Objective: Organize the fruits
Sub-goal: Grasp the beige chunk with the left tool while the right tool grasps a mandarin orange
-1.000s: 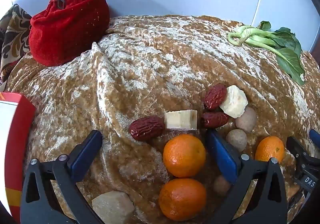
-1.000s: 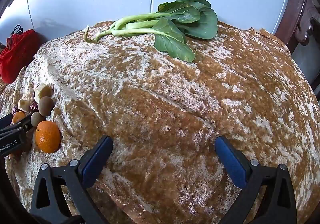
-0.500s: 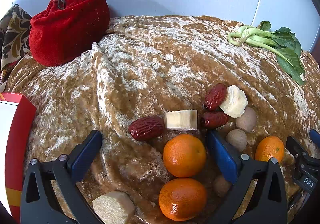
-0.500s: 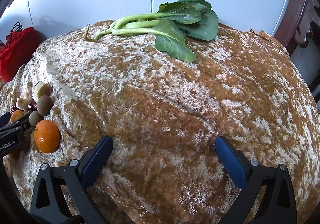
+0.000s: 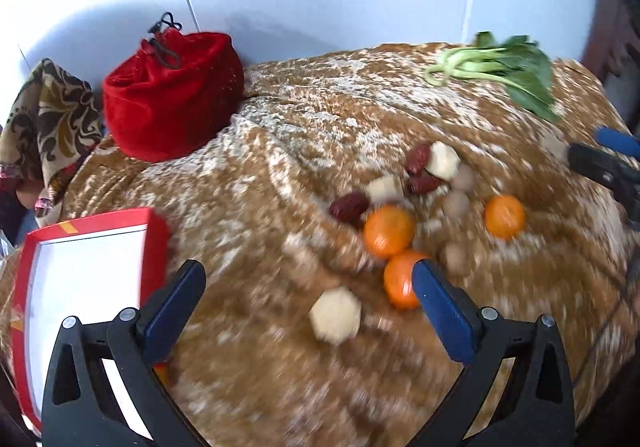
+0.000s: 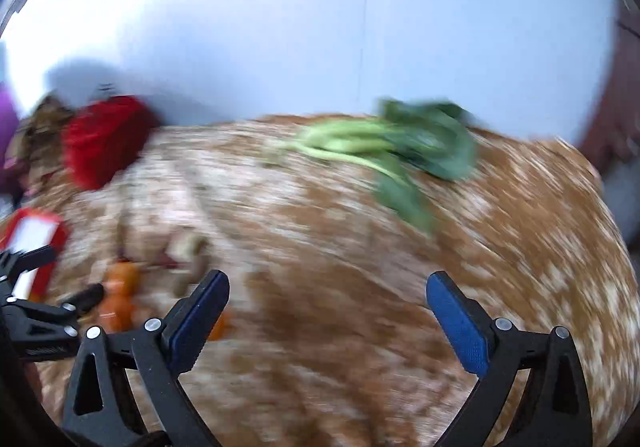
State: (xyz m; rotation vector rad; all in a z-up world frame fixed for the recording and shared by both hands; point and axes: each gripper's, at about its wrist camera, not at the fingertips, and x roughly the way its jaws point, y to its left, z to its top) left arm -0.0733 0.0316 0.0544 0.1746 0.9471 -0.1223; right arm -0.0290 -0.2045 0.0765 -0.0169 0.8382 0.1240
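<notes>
Fruit lies in a loose cluster on the brown velvet cloth [image 5: 280, 151]: three oranges [image 5: 389, 232] [image 5: 401, 279] [image 5: 504, 216], red dates [image 5: 349, 206], pale cut chunks [image 5: 335, 314] [image 5: 442, 160] and small brown round fruits [image 5: 456, 204]. My left gripper [image 5: 306, 305] is open and empty, raised above the cloth, the cluster just ahead and right of it. My right gripper [image 6: 327, 309] is open and empty over bare cloth; the blurred cluster [image 6: 120, 283] is at its left. A red box with a white inside [image 5: 84, 271] sits at the left.
A red velvet drawstring pouch [image 5: 172, 95] stands at the back left beside a patterned cloth [image 5: 52, 119]. A bok choy [image 5: 504, 67] lies at the back right, also in the right wrist view [image 6: 400, 151]. A white wall runs behind. Dark wooden furniture [image 6: 616, 99] is at the right.
Both grippers have pulled back and risen fast; both views are blurred. The fruit now looks smaller and farther off, and more of the red box shows. Nothing was gripped.
</notes>
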